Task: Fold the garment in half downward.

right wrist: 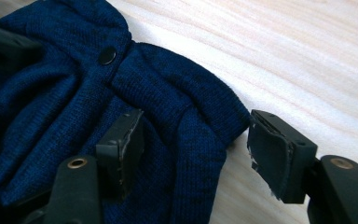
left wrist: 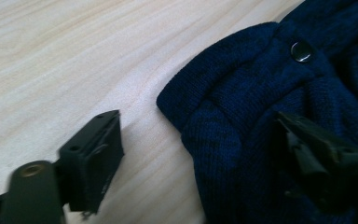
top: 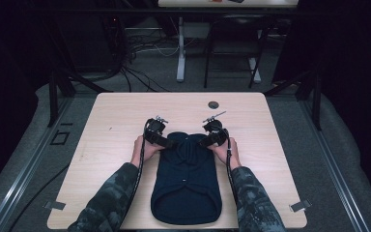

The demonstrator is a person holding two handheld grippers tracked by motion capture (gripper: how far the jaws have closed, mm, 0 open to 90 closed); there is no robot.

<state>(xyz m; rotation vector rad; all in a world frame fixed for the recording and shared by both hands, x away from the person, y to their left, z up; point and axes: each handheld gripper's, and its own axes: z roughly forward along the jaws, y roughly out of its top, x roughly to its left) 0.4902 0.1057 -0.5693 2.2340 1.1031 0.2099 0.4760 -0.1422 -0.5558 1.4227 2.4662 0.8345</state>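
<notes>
At the 6 o'clock edge of the high view, two forearms in camouflage sleeves (top: 111,195) reach forward over a pale wooden table (top: 106,121). Between them lies a dark navy knitted garment (top: 186,181), its rounded hem near the table's 6 o'clock edge and its gathered top end toward the table's middle. No brand, label or readable writing shows on the garment, the grippers or the table. The left hand (top: 142,150) holds the left gripper (top: 160,137) at the garment's top corner toward 9 o'clock; the right hand (top: 224,152) holds the right gripper (top: 212,136) at the opposite corner toward 3 o'clock. In the left gripper view the jaws stand spread apart, one on bare wood at 7 o'clock, the other resting over the knit at 4 o'clock, with a ribbed cuff-like edge (left wrist: 186,100) between them and nothing pinched. A dark round snap (left wrist: 301,50) sits on the fabric at 2 o'clock. In the right gripper view the jaws are likewise released, one lying on the knit at 7 o'clock, the other over the wood at 4 o'clock, straddling a ribbed edge (right wrist: 214,109), with another snap (right wrist: 106,55) toward 11 o'clock. Farther off, a dark round grommet (top: 213,104) sits near the table's 12 o'clock edge, and beyond it, on the grey floor, are cables (top: 145,50) and table legs (top: 180,53).
</notes>
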